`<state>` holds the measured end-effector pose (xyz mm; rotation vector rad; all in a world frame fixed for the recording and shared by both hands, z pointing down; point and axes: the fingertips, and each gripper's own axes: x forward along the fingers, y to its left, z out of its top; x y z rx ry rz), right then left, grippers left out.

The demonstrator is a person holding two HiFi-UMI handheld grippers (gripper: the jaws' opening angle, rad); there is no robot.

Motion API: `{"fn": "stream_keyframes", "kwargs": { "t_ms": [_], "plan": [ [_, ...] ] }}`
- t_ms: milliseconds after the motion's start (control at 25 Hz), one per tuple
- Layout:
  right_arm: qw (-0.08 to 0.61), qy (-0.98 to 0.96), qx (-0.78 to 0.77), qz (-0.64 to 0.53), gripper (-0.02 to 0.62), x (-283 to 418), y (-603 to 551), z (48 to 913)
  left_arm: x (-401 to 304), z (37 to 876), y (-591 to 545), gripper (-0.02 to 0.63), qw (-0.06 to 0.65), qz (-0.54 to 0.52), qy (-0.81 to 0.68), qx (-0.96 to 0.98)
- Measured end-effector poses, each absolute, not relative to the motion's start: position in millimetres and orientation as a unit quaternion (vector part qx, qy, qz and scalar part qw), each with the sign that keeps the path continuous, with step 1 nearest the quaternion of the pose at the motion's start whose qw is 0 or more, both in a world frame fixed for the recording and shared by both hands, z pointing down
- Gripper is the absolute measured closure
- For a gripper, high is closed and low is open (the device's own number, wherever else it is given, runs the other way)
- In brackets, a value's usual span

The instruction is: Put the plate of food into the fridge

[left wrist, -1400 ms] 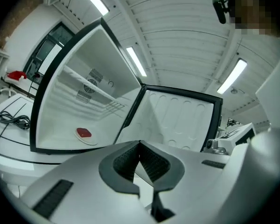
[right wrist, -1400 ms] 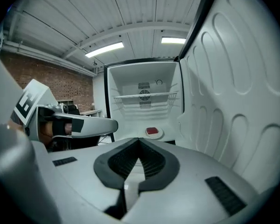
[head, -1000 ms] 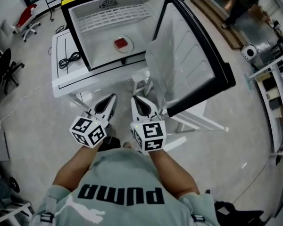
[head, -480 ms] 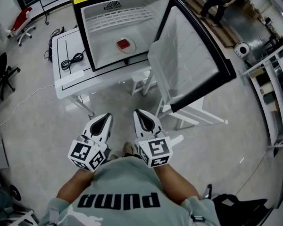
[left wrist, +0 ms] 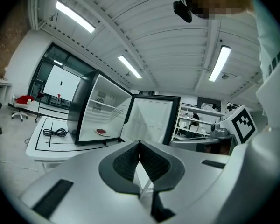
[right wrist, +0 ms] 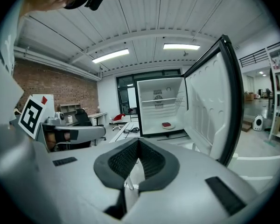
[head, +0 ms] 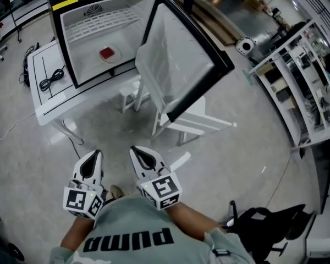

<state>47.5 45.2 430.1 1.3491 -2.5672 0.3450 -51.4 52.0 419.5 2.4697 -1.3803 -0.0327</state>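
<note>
The plate of red food (head: 107, 53) lies on the floor of the open fridge (head: 88, 23), whose door (head: 179, 54) stands wide open to the right. The plate (left wrist: 101, 131) also shows far off in the left gripper view, and in the right gripper view the same plate (right wrist: 166, 124) is small in the fridge. My left gripper (head: 92, 155) and right gripper (head: 137, 150) are side by side close to my body, well back from the fridge. Both are shut with nothing between the jaws, seen at the left gripper (left wrist: 139, 143) and the right gripper (right wrist: 139, 141).
The fridge stands on a white table (head: 44, 100) with a black cable (head: 51, 78) lying on it. A white frame piece (head: 195, 122) sits on the floor below the door. Shelving (head: 300, 87) lines the right side, and a black chair (head: 264, 238) is at the lower right.
Both grippers have drawn back from the fridge toward my body, still shut and empty. The fridge now sits farther off and more to the left in the head view.
</note>
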Motion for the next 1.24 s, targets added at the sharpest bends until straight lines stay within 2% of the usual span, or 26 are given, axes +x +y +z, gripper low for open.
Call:
{"fn": "stream_keyframes", "kwargs": {
  "t_ms": [480,800,1240],
  "plan": [
    [0.095,-0.884,0.447,0.097,0.592,122.2,53.8,414.3,56.9,403.2,50.9,0.601,0.133,-0.005,-0.455,0.880],
    [0.072,-0.880,0.460,0.097,0.592,155.4,55.0,405.2,88.6,397.8,52.7,0.601,0.115,0.012,-0.447,0.887],
    [0.059,-0.879,0.464,0.091,0.592,163.7,49.6,411.0,93.9,401.8,53.6,0.601,0.106,0.026,-0.444,0.889]
  ]
}}
